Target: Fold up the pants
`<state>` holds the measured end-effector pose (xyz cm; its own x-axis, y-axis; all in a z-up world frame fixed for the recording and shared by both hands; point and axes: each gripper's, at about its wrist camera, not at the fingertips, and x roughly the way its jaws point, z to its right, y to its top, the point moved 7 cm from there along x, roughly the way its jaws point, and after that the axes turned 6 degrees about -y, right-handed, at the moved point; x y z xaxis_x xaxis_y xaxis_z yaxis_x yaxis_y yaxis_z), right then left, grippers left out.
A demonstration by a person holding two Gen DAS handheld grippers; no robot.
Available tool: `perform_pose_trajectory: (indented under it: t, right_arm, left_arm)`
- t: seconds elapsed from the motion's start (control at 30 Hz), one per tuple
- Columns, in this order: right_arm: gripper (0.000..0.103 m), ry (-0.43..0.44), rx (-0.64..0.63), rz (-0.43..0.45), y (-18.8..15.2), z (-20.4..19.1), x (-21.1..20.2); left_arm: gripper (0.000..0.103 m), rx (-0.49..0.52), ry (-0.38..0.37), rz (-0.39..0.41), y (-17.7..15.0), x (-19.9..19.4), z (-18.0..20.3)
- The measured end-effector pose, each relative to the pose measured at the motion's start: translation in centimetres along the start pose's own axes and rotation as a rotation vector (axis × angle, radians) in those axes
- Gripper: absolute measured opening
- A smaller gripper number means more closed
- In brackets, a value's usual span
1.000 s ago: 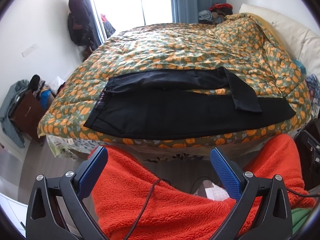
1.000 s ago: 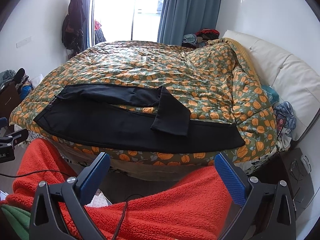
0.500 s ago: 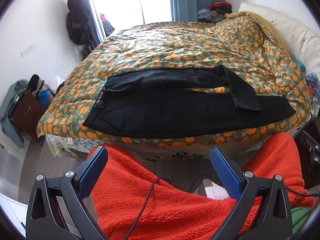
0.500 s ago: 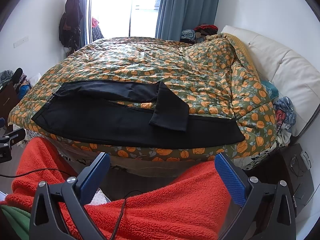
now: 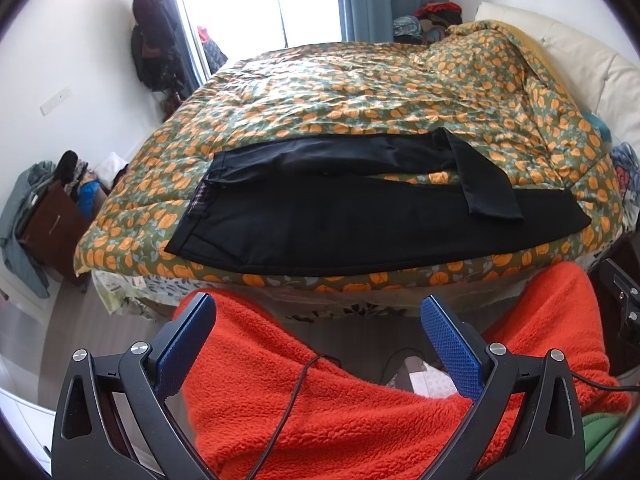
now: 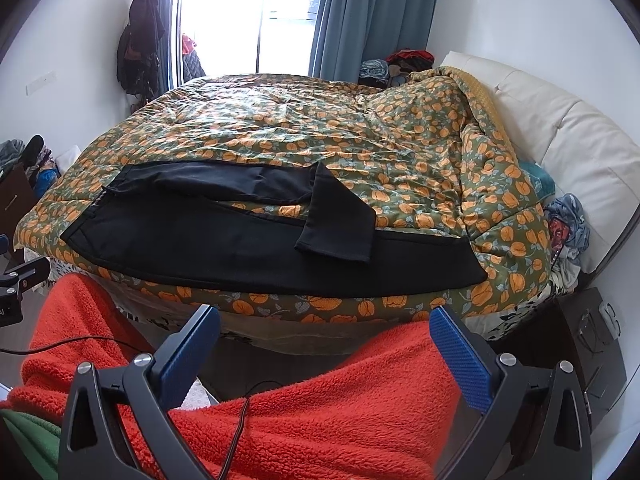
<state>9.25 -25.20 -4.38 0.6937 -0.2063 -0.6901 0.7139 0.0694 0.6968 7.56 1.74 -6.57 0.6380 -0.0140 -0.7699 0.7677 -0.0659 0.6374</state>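
Both grippers, left [image 5: 318, 322] and right [image 6: 326, 334], wide apart, short of black pants [image 5: 360, 224].

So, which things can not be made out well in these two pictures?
- Pants: the fabric under the folded-back leg end is covered by it, in both views.
- Floor before the bed: hidden by the red fleece, both views.
- Clothes pile by the curtain: too small to tell items.
- Window: overexposed, nothing outside shows.
- Small table: cut by the right view's edge.

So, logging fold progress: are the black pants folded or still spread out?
Mostly spread. The black pants lie flat along the bed; only the far leg's end is turned back over the near leg.
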Motion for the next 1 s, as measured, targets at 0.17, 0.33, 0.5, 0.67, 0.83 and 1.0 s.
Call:
perform_pose_trajectory:
  t: [0.17, 0.33, 0.5, 0.67, 0.83, 1.0]
  right_arm:
    - [0.103, 0.003, 0.006, -0.002, 0.0, 0.1, 0.1]
    - [0.103, 0.004, 0.007, -0.002, 0.0, 0.1, 0.2]
    - [0.103, 0.09, 0.016, 0.067, 1.0, 0.3, -0.4]
    - [0.103, 0.074, 0.082, 0.581, 7.8, 5.8, -6.1]
    - [0.103, 0.132, 0.056, 0.746, 11.7, 7.2, -2.1]
    - [0.098, 0.194, -0.164, 0.13, 5.9, 1.9, 17.2]
  left_arm:
    - [0.102, -0.001, 0.0, -0.001, 0.0, 0.0, 0.0]
    - [0.102, 0.0, 0.0, -0.002, 0.0, 0.0, 0.1]
    - [0.102, 0.004, -0.019, 0.08, 1.8, -0.8, -0.5]
    - [0.102, -0.095, -0.106, 0.339, 8.0, -3.6, -3.5]
    - [0.102, -0.183, -0.201, 0.3, 10.6, 0.5, -4.7]
    - [0.102, -0.242, -0.266, 0.09, 7.0, 8.1, -3.7]
